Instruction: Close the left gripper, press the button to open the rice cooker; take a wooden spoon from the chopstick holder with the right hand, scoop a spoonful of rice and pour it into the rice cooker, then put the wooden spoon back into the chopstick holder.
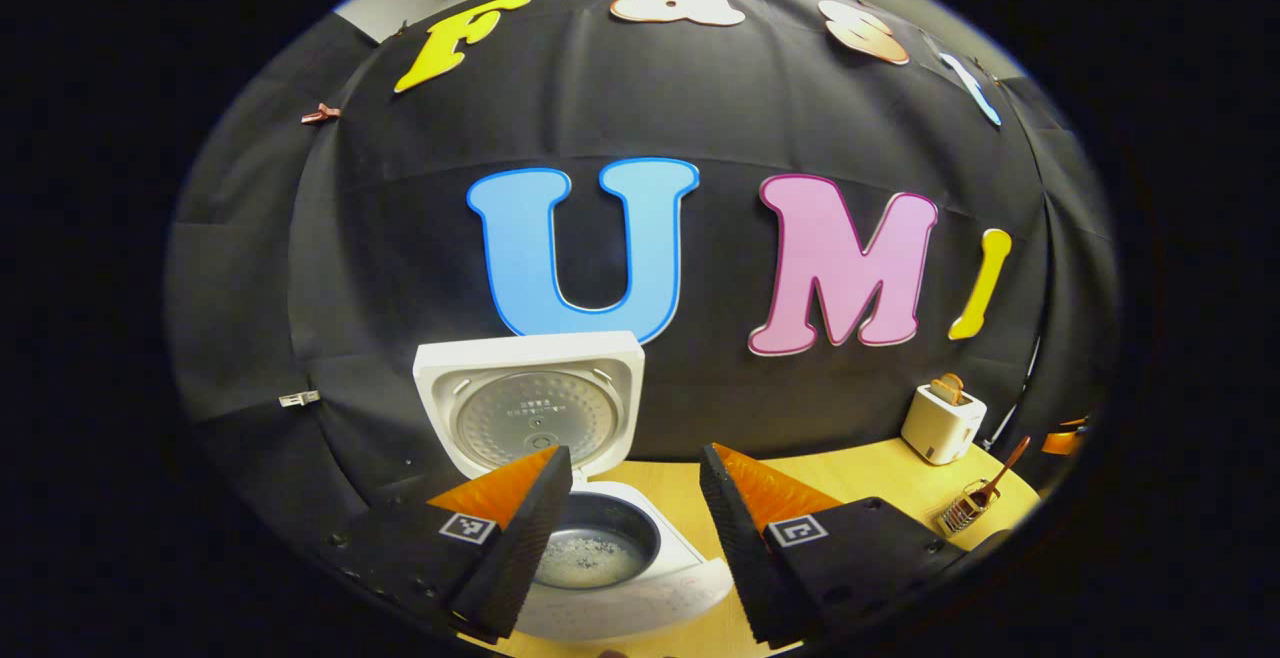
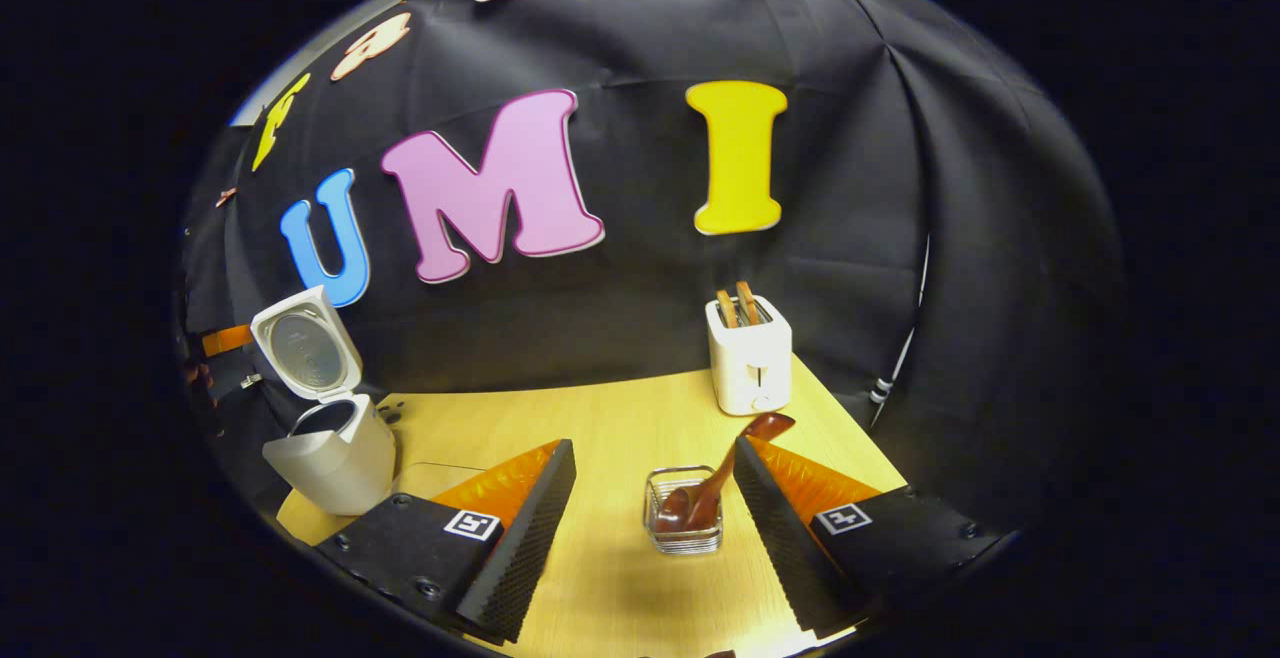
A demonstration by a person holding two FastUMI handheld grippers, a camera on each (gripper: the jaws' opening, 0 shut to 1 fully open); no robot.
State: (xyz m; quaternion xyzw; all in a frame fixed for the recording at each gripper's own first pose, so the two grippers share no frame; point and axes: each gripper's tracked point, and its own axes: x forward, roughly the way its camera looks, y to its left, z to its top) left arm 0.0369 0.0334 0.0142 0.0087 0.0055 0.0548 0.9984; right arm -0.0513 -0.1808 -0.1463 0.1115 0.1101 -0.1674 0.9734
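We see a white toaster with toast in its slots, right of centre on the wooden table.

On the table, the rice cooker stands left, the toaster behind the chopstick holder.

Left gripper view: the left gripper's near finger is covering the left part of the rice cooker rim and pot; the cooker's front is running under the fingers, so the button is hidden. The chopstick holder and wooden spoon are showing too small for detail. Right gripper view: the spoon's lower end is sitting blurred behind the holder's wall; the rice cooker's inside is facing away.
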